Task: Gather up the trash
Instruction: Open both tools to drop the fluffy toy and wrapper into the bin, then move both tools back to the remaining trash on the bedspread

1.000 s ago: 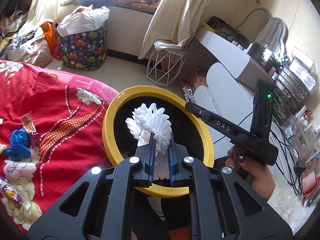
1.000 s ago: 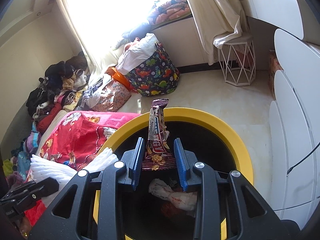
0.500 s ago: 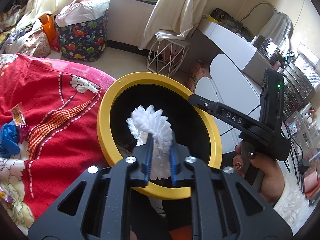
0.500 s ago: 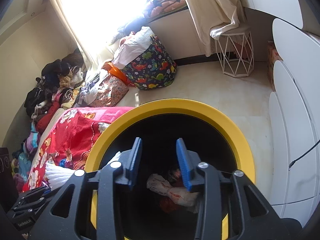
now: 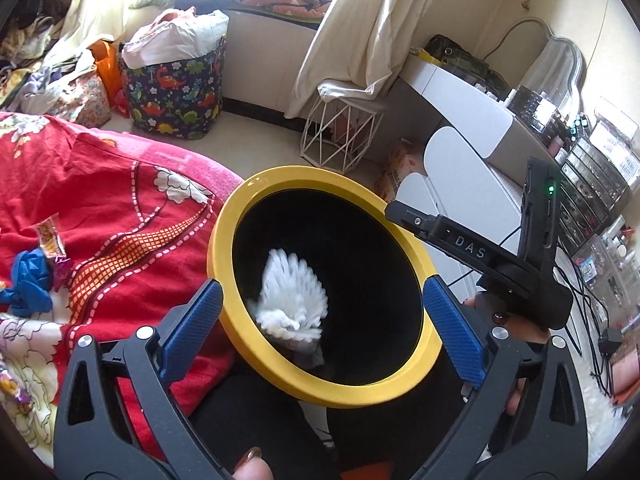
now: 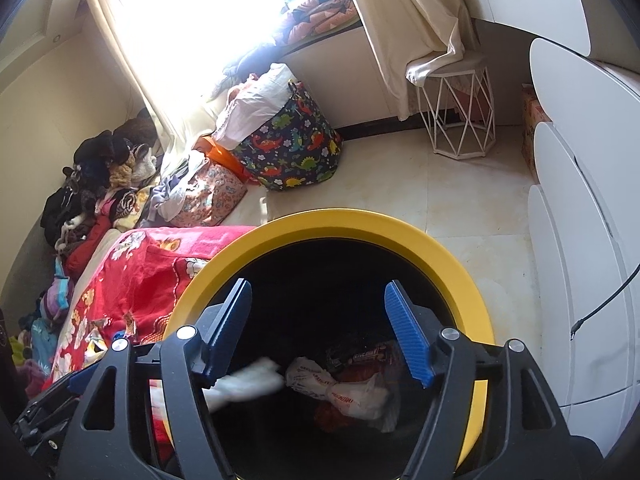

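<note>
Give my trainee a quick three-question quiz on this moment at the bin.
1. True or false: the left gripper grips the white foam piece.
2. What colour is the bin rim? A) green B) yellow C) grey
3. Which trash remains on the red blanket?

Key
1. False: its jaws are opening and the piece is loose inside the bin.
2. B.
3. A snack wrapper and a crumpled blue scrap.

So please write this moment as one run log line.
left hand-held gripper: opening, empty | right hand-held gripper: opening, empty | white foam piece: dropping into yellow-rimmed bin
</note>
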`<state>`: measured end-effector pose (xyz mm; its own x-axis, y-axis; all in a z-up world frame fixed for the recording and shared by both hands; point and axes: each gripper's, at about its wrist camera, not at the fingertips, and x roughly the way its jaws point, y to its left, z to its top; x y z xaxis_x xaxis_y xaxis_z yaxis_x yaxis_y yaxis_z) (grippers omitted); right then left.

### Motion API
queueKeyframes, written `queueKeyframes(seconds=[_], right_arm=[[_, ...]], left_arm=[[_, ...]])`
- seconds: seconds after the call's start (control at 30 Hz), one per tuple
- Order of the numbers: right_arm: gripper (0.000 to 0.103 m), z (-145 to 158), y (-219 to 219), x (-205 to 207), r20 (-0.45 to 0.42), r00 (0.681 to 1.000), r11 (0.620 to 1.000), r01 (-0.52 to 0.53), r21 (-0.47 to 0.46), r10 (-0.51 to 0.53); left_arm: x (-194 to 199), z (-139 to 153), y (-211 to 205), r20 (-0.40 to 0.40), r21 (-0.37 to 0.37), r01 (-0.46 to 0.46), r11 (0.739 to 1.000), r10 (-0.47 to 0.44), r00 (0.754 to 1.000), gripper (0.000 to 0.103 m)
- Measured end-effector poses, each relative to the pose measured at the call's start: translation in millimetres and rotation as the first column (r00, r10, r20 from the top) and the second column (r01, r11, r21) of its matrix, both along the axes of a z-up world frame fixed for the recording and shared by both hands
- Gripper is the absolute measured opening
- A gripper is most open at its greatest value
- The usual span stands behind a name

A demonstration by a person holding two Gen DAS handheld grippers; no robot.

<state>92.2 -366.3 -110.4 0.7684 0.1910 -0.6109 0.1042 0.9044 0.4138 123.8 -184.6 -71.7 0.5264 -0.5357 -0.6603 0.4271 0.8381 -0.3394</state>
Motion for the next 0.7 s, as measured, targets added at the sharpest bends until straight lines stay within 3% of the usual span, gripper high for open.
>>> queueKeyframes(seconds=[0.3,0.7], right_arm=[[0.073,4.8,3.1,-2.7,0.029,1.000,1.000,0.004,-0.020,-0.003],[0.089,35.0,24.3,-23.0,0.215,0.976,0.998,-0.005,-0.063,0.018]], left_arm=[[-6.8,13.0,10.0,0.059,0.008,-0.032,0.999,0.032,0.998,0.092],[-13.2,35.5,38.8,0.169,0.056,-0.151,0.987,0.139,0.976,0.092]])
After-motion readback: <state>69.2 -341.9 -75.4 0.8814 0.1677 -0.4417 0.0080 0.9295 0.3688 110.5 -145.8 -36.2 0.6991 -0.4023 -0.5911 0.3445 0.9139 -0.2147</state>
